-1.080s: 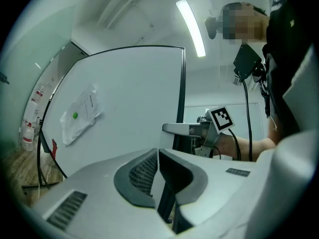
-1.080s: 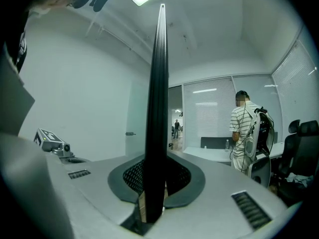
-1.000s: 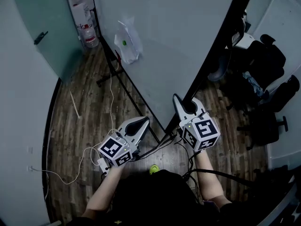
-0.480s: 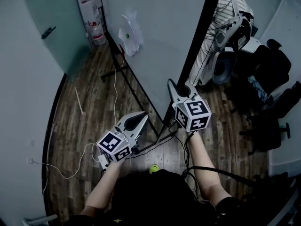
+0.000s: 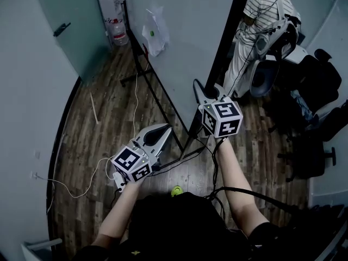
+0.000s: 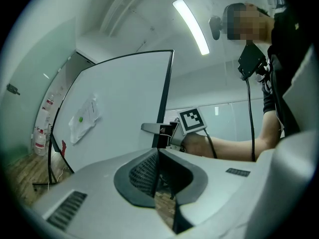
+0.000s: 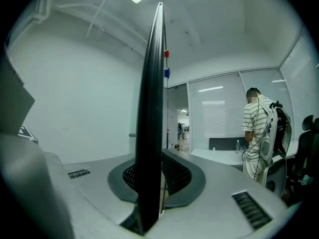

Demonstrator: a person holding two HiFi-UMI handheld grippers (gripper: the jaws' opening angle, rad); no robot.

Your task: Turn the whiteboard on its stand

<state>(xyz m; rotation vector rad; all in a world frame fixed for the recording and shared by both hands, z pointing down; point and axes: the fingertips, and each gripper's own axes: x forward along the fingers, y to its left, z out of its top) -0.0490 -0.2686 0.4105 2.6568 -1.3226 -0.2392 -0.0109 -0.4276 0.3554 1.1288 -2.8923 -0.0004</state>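
As right gripper (image 7: 157, 154) fingers (image 7: 177, 175) clamp, whiteboard (image 7: 152, 83) between

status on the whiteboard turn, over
Right tongs shut on whiteboard edge. Left tongs shut, empty, off it. Person behind whiteboard, maybe in swing path.

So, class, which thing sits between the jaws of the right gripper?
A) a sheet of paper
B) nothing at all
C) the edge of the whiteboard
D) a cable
C: in the right gripper view the dark edge of the whiteboard stands upright between the jaws of the right gripper, which are closed on it.
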